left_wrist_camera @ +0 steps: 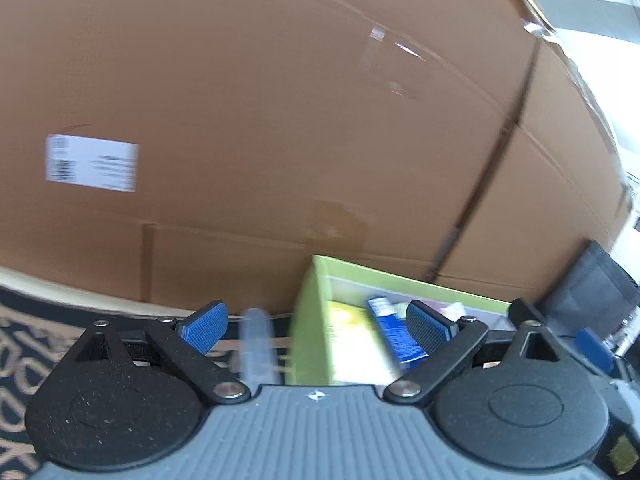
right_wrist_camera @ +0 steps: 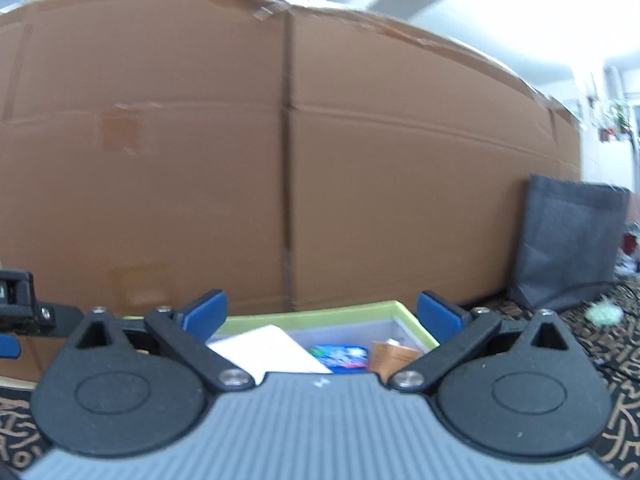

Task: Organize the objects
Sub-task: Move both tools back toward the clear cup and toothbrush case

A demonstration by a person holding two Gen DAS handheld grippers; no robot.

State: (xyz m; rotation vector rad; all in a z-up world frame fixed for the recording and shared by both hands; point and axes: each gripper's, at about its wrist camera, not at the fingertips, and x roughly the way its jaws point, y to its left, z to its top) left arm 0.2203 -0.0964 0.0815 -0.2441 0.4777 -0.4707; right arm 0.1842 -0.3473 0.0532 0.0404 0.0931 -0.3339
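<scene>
A lime-green open box [left_wrist_camera: 316,308] stands on the patterned rug against a big cardboard carton; it also shows in the right wrist view [right_wrist_camera: 320,316]. Inside it lie a yellow packet [left_wrist_camera: 352,344], a blue packet [left_wrist_camera: 394,334], a white card [right_wrist_camera: 268,350], a blue-and-white pack [right_wrist_camera: 340,356] and a brown packet [right_wrist_camera: 394,354]. A clear tube-like thing [left_wrist_camera: 256,344], blurred, lies on the rug left of the box. My left gripper [left_wrist_camera: 318,326] is open and empty over the box's left edge. My right gripper [right_wrist_camera: 322,314] is open and empty above the box.
A large cardboard carton [left_wrist_camera: 280,120] fills the background in both views [right_wrist_camera: 280,152]. A dark grey bag [right_wrist_camera: 568,240] leans at its right end. A pale green tuft [right_wrist_camera: 606,314] lies on the rug [right_wrist_camera: 580,332]. The left gripper's body [right_wrist_camera: 16,308] shows at the right view's left edge.
</scene>
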